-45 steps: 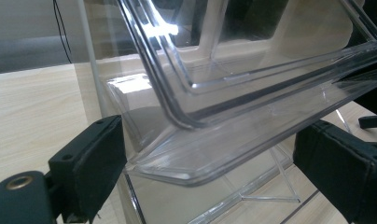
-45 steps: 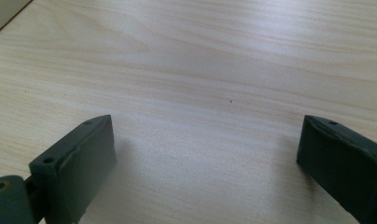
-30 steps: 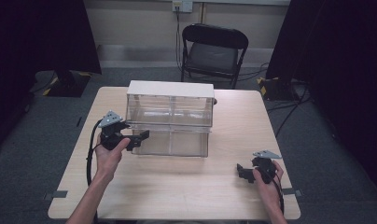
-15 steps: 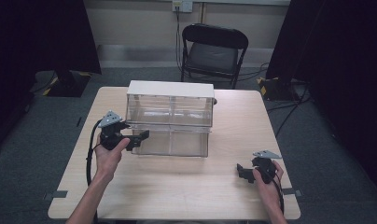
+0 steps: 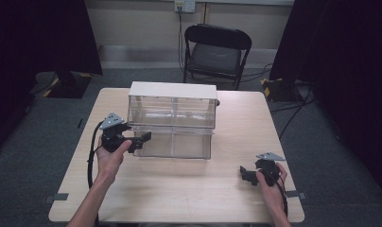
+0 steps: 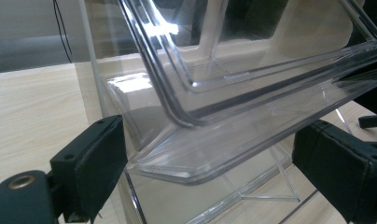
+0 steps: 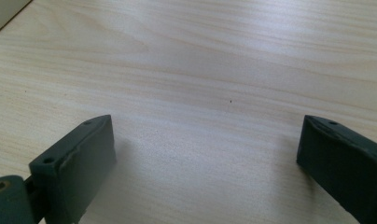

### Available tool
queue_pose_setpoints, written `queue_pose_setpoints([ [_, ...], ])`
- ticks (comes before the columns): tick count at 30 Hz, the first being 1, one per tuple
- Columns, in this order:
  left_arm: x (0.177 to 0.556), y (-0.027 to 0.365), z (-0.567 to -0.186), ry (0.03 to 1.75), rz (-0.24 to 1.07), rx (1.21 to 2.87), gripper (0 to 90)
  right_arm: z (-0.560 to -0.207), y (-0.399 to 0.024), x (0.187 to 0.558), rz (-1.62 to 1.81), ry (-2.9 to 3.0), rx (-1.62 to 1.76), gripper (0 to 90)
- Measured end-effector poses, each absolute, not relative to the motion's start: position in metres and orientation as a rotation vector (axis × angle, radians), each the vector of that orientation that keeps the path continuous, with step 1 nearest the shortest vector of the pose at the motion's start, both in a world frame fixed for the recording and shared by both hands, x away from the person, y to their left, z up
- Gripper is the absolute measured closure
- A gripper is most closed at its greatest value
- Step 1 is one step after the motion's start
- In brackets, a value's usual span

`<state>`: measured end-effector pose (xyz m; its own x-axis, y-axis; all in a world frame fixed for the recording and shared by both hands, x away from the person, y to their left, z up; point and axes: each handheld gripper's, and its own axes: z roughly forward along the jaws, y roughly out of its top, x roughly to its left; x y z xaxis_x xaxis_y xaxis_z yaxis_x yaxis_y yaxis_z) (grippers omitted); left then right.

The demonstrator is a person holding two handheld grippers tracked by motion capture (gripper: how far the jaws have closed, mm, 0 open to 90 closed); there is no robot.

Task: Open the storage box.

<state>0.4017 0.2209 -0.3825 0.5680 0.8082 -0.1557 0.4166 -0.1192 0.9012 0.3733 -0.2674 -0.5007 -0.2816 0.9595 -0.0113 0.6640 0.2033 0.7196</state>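
Clear plastic drawer cabinet with a white top (image 5: 172,118) sits mid-table, unmoved over the last second. The left gripper (image 5: 141,139) holds, jaws apart, at its lower-left drawer corner; the right gripper (image 5: 246,174) rests open on the pale wooden table (image 5: 194,189).

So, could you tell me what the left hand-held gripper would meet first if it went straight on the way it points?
Probably the rounded front edge of the clear plastic drawer, which lies between the open jaws of the left hand-held gripper; depth is unclear.
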Motion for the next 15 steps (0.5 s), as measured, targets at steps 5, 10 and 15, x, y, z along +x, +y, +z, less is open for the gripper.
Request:
queue_pose_setpoints([
  [5, 0.4017, 0.2203, -0.3826, 1.021, 0.46, 1.734, 9.9, -0.5007, -0.2673, 0.3733, 0.848, 2.02, 1.507, 3.6],
  [10, 0.4018, 0.2202, -0.3826, 1.022, 0.461, 1.734, 9.8, -0.5007, -0.2674, 0.3733, 0.849, 2.022, 1.506, 3.6],
  [15, 0.4017, 0.2196, -0.3826, 1.026, 0.458, 1.727, 9.8, -0.5007, -0.2674, 0.3733, 0.849, 2.022, 1.506, 3.6],
])
